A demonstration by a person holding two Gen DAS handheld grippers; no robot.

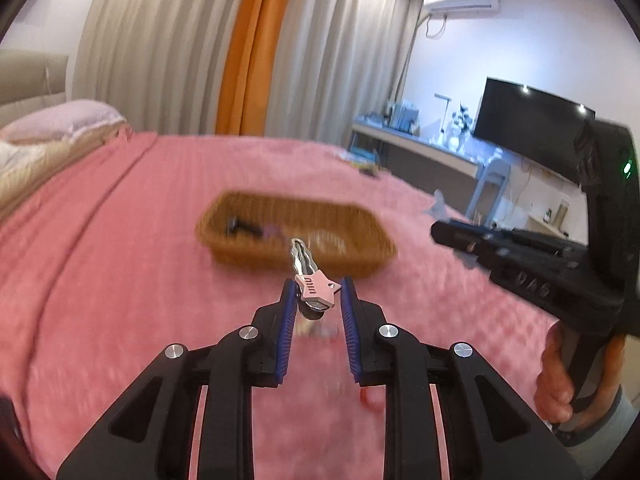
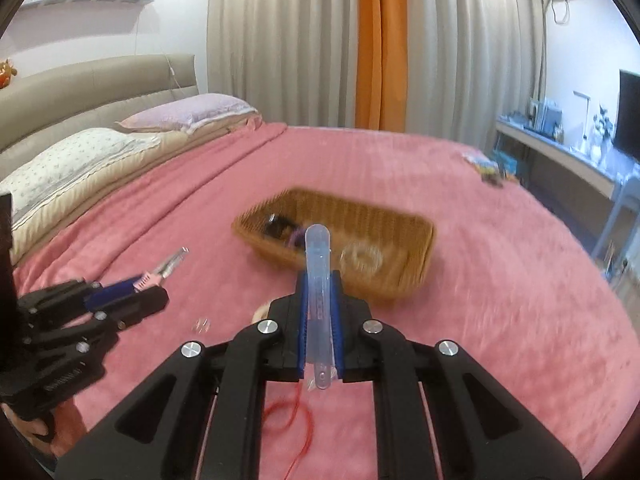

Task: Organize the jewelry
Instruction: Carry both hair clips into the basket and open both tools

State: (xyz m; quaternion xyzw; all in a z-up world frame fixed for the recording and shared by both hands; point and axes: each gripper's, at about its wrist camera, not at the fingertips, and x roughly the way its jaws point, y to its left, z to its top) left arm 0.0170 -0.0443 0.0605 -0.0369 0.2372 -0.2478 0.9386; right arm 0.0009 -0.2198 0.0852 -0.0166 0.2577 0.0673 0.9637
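Observation:
A woven wicker basket (image 1: 296, 236) sits on the pink bedspread; it also shows in the right wrist view (image 2: 344, 240) and holds a black item, a purple item and a clear bangle (image 2: 360, 258). My left gripper (image 1: 318, 292) is shut on a pink and silver hair clip (image 1: 310, 280), held above the bed in front of the basket. My right gripper (image 2: 319, 280) is shut on a translucent blue hair clip (image 2: 318, 280), held before the basket. A red cord (image 2: 296, 420) lies on the bed below the right gripper.
The pink bedspread (image 1: 120, 260) covers the bed, with pillows (image 2: 120, 140) at the head. Small items (image 2: 486, 168) lie near the far right edge. A desk with a TV (image 1: 532, 132) stands beyond. A small clear piece (image 2: 202, 324) lies on the bed.

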